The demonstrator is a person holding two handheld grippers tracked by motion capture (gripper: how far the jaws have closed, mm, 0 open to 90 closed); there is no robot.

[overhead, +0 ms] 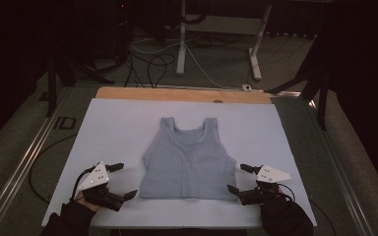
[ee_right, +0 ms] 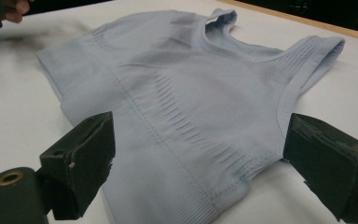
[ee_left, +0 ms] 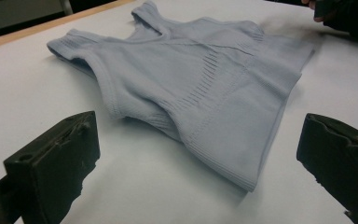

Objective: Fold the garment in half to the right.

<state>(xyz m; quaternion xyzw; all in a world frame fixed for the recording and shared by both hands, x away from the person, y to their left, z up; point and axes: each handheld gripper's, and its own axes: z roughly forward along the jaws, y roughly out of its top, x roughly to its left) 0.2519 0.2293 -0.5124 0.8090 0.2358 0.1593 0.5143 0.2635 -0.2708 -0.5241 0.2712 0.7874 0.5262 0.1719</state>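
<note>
A: Where are we with the tank top [overhead: 189, 160]?

B: At the start of a fold, I'd judge. It lies flat, face up, in the middle of the white surface [overhead: 118, 123], straps pointing away from the person and hem toward them. Nothing is lifted or creased over yet.

A: And the grippers?

B: The left gripper [overhead: 123, 180] sits just beside the top's lower left corner, the right gripper [overhead: 239, 178] just beside its lower right corner. Both have their jaws spread wide with nothing between them. In the left gripper view the hem corner lies between and ahead of the two jaws, clear of both. In the right gripper view the side seam and armhole edge lie between that gripper's jaws, but the pads don't seem to press on the cloth.

A: So this is the approach to a grasp?

B: That's my reading: each hand lined up on its own side of the top, ready to pinch.

A: What does the next move call for?

B: Each gripper needs to slide in toward the top until one jaw goes under the edge and the other over it, then close on both layers. The knit looks thin and limp, so a shallow bite might catch the upper layer alone. Both sides should close together so the top stays square on the surface.
</note>
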